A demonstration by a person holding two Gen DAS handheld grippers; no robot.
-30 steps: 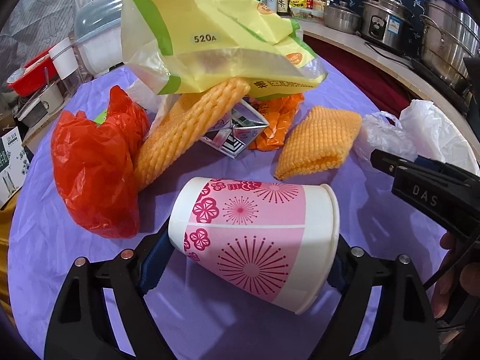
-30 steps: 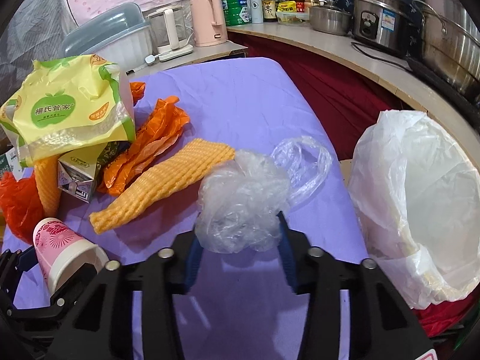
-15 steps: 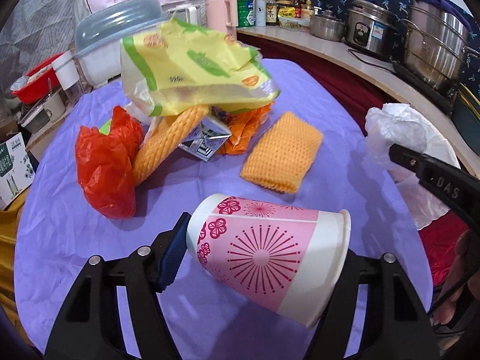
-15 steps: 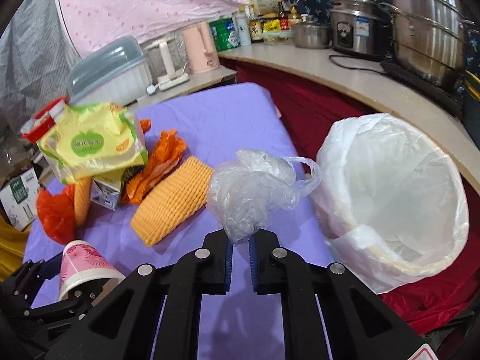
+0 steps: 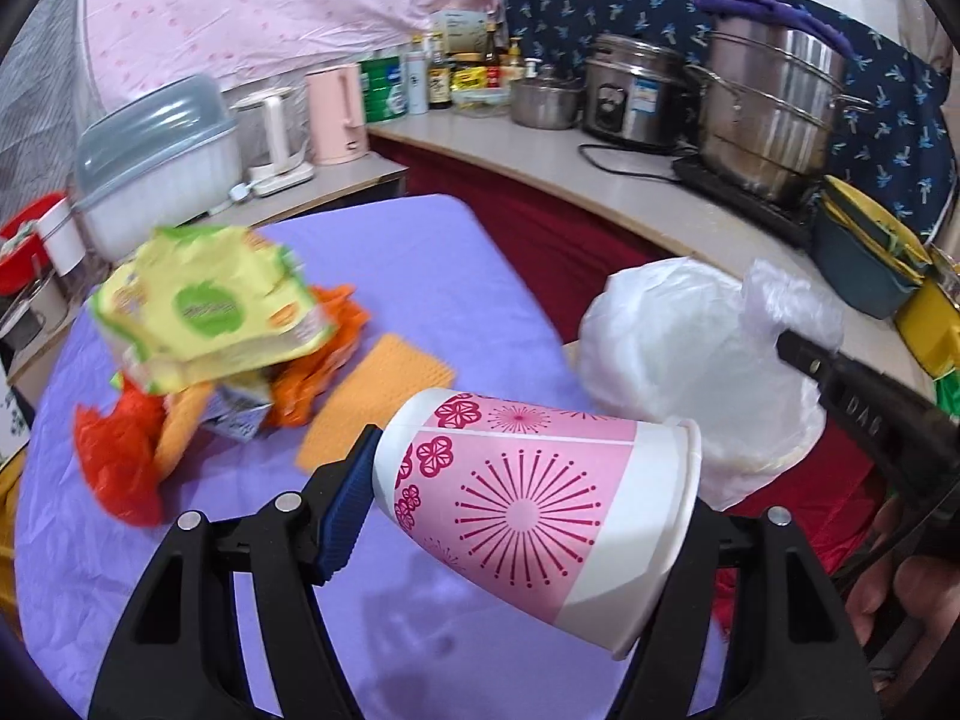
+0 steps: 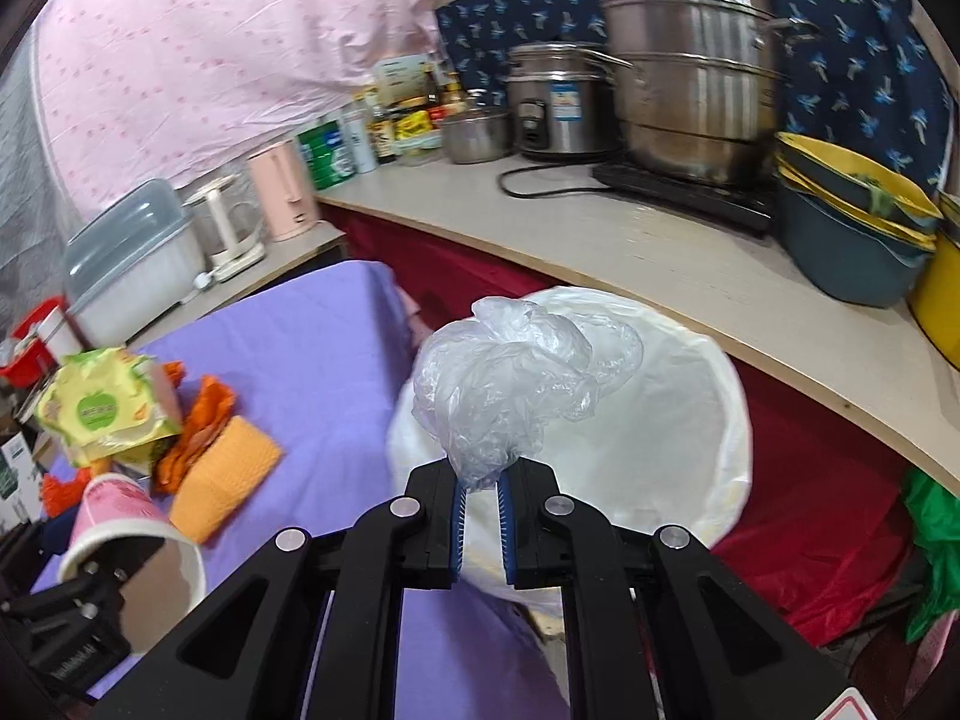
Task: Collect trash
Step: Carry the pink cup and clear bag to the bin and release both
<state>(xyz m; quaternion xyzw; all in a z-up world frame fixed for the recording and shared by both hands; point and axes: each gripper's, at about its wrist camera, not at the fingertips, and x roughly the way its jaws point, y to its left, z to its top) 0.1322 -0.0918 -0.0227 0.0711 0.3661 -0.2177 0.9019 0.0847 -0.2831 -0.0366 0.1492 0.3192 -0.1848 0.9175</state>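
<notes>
left tool (image 5: 528,504): clamped on the pink paper cup (image 5: 534,510), cup on its side, base against the left blue pad, rim at 3 o'clock, lifted off the table (image 5: 420,276).
right tool (image 6: 480,504): nearly closed, pinching the neck of a crumpled clear plastic bag (image 6: 510,384); the bag bulged up past the pads.
bin: white-lined trash bin (image 6: 678,420) sat off the table edge at 3 o'clock; in the right wrist view its mouth was right behind the clear plastic bag.
bag position: looked over the near rim of the liner, not clearly over the middle; depth hard to judge.
left on table: yellow-green wrapper (image 5: 204,306) on top of the pile at 10 o'clock, red bag (image 5: 114,456) at 9 o'clock, orange foam net (image 5: 378,390) near centre, small carton and orange wrappers under the pile.
step in hand: probably dropping the clear plastic bag, cup next.
how to do well: carry the bag further toward 1 o'clock until it hangs over the open centre, lower it a bit, then open fully; thin film can cling to the pads, so a small shake may help.
cup tip: tilt the rim down over the bin before release so it does not roll off the liner edge.
risk: both tools close together near the rim; keep them apart.
</notes>
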